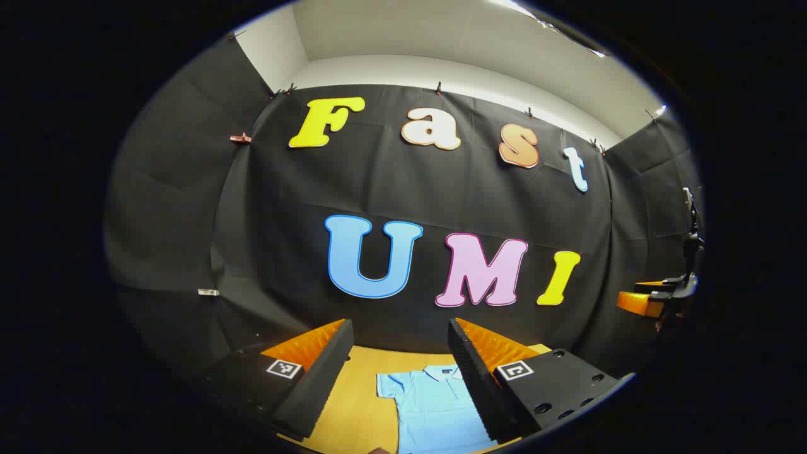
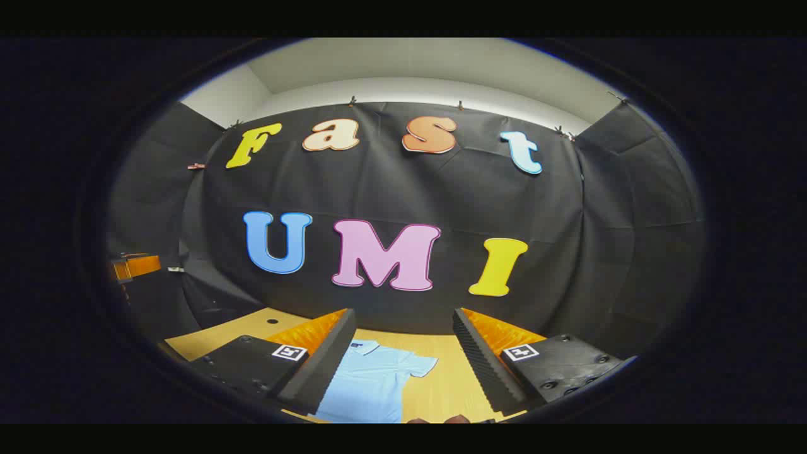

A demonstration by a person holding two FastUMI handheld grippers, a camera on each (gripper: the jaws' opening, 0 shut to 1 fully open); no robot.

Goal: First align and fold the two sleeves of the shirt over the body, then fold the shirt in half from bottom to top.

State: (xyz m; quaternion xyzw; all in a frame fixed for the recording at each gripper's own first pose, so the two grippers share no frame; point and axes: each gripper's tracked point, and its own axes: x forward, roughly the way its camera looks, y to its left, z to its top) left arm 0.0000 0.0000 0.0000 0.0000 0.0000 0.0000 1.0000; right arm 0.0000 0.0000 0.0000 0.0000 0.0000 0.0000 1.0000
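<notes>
A light blue short-sleeved polo shirt (image 1: 432, 407) lies flat on the wooden table (image 1: 353, 403), collar toward the black wall. In the left gripper view its left sleeve spreads out between my fingers, and my left gripper (image 1: 400, 343) is open above the table, holding nothing. In the right gripper view the same shirt (image 2: 372, 384) shows with its other sleeve spread to the right, and my right gripper (image 2: 403, 331) is open above it, also holding nothing. The right gripper (image 1: 656, 296) appears at the far right of the left gripper view; the left gripper (image 2: 135, 266) appears at the far left of the right gripper view.
The wooden table (image 2: 441, 391) runs up to the black cloth wall behind the shirt. A small dark hole (image 2: 272, 321) marks the tabletop at the left in the right gripper view. Bare wood lies on both sides of the shirt.
</notes>
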